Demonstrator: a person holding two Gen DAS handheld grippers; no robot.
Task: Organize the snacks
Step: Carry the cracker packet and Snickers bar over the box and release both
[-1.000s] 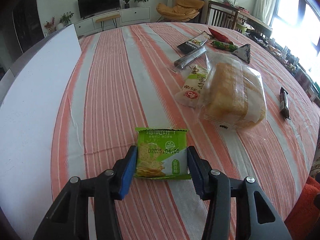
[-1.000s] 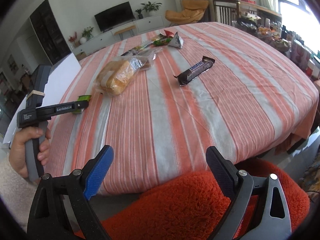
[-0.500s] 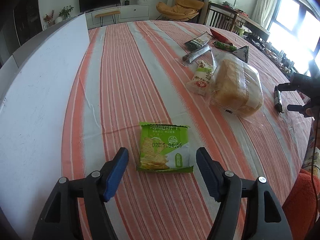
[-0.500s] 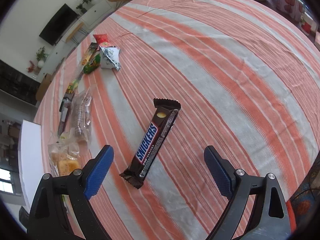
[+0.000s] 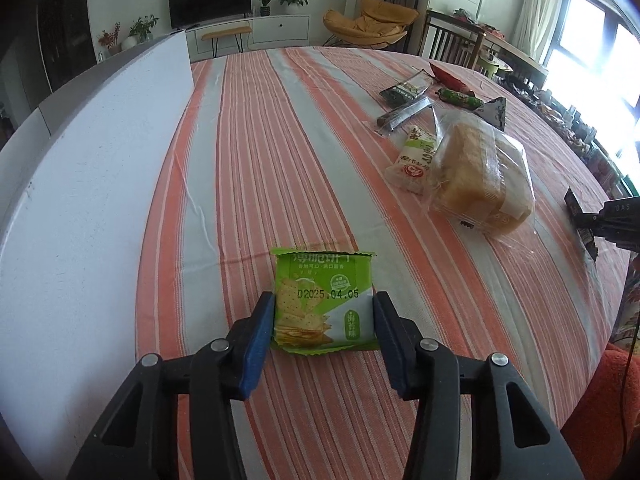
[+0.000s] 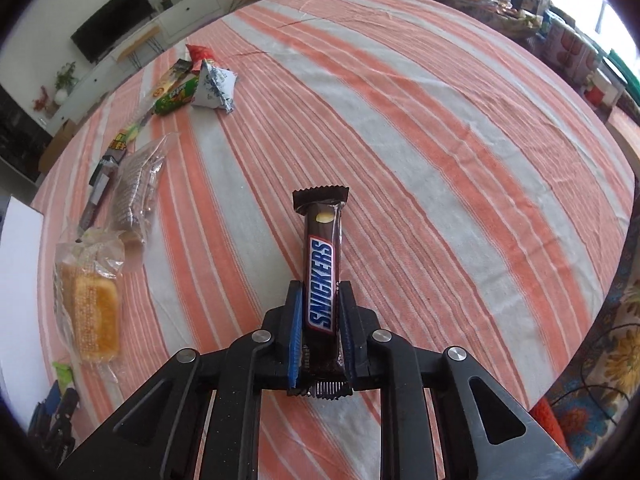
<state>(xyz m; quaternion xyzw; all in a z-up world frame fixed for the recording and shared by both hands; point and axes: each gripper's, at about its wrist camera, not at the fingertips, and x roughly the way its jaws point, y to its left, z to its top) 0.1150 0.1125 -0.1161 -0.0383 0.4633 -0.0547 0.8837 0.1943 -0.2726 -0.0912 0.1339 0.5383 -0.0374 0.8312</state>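
Both claws just closed in: right claw [image 6: 320, 320] now clenched on the Snickers bar [image 6: 322, 276], left claw [image 5: 324, 320] squeezing the green cracker packet [image 5: 324, 308] on the bench [image 5: 280, 140]. Squeeze harder and those crackers probably crumble.

A: Right tongs [image 6: 320, 324] state?
B: Jaws have just been closing; blue pads now clamp the Snickers bar [image 6: 322, 276] by its near half, far end pointing away over the striped worktop [image 6: 460, 160].
A: Other items?
B: At left, a bagged bread loaf [image 6: 94, 312]; beyond it a clear packet of dark biscuits [image 6: 136, 196]; farther off, a white triangular pouch [image 6: 214, 88] beside a green packet [image 6: 176, 98].
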